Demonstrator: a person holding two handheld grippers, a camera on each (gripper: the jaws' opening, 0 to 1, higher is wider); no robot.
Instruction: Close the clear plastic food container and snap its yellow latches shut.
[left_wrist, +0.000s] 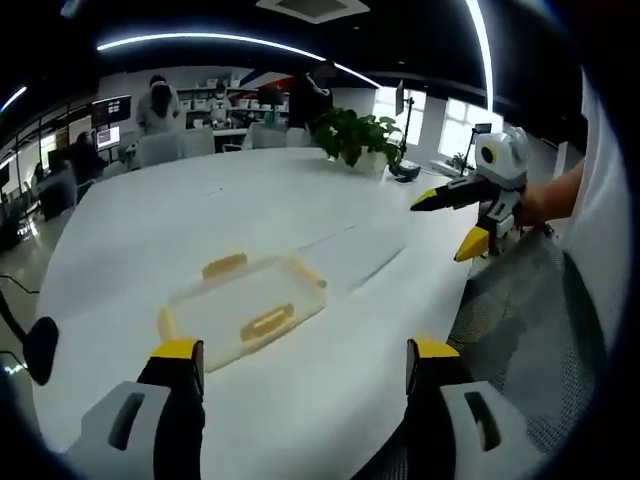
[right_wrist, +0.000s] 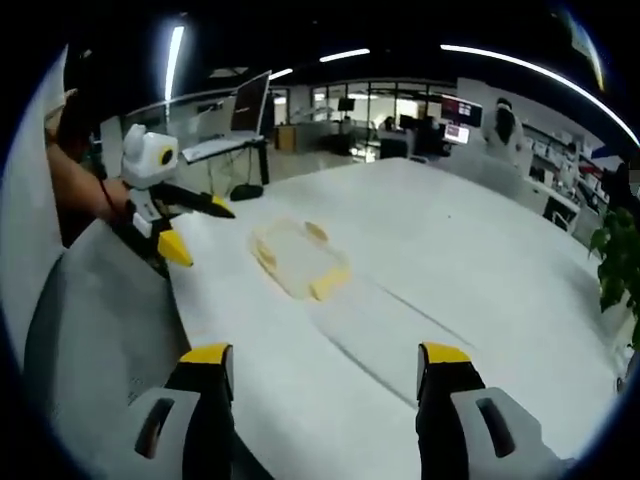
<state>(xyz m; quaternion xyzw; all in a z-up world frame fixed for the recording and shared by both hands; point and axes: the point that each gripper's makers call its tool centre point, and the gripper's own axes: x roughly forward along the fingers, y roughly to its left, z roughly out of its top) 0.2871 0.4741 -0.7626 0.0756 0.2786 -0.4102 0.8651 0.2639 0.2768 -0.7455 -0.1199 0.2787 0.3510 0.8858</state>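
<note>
The clear plastic food container (left_wrist: 243, 310) lies flat on the white table (left_wrist: 200, 215), just ahead of the left gripper (left_wrist: 305, 362). In the left gripper view its long axis runs from lower left to upper right. Yellow latches (left_wrist: 267, 322) sit on its sides; whether they are snapped down cannot be told. No writing or label is legible.

Left gripper: jaws spread wide, holding nothing, clear of the container. Right gripper (right_wrist: 326, 368): jaws likewise spread wide and empty, with the container (right_wrist: 297, 257) well ahead of it. A potted plant (left_wrist: 356, 135) stands at the table's far side.
</note>
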